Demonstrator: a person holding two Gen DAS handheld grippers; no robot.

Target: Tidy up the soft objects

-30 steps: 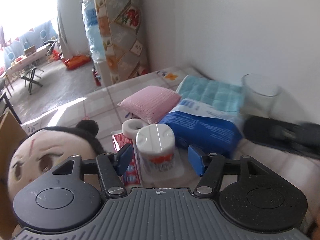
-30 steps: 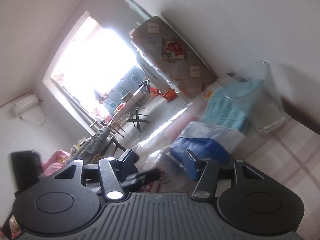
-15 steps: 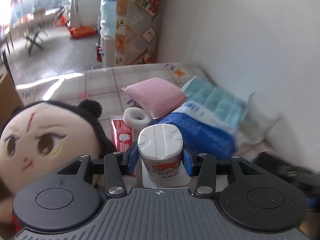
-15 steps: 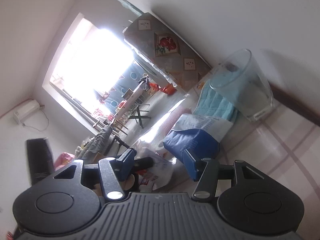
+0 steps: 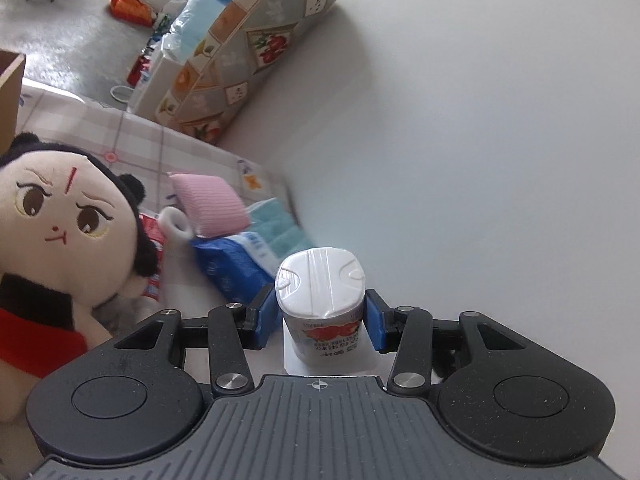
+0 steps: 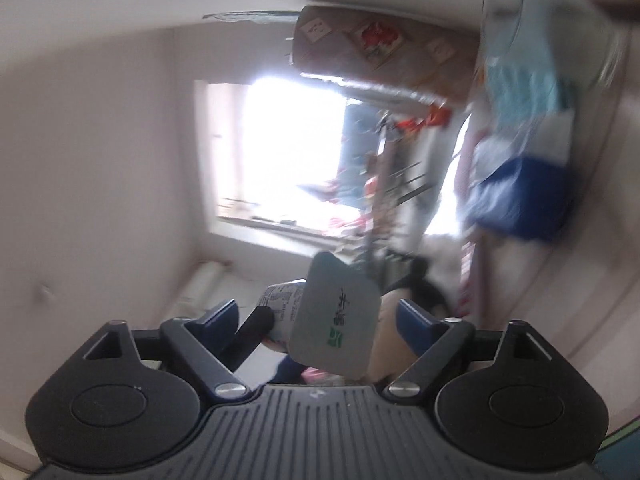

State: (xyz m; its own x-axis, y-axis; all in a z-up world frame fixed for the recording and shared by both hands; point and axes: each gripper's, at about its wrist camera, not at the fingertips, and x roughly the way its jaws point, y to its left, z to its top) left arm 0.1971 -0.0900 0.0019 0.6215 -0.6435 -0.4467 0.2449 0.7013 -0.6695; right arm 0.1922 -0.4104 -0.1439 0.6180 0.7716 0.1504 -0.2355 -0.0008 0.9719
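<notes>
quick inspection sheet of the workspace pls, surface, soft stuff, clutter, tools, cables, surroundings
surface: checked tablecloth against a white wall.
job's things: plush doll at left; pink cushion resting on the teal towel and blue soft pack; white roll beside the cushion.
clutter: red packet partly behind the doll.
tools: left tool shut on the white-capped container, lifted; right tool jaws opening, the same container between them, pads clear of it.
cables: nothing seen.
surroundings: patterned folded mattress against the wall; cardboard box edge at left; bright window, blurred.

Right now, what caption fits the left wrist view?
Left gripper clamps a white-capped pack beside a plush doll.
</notes>
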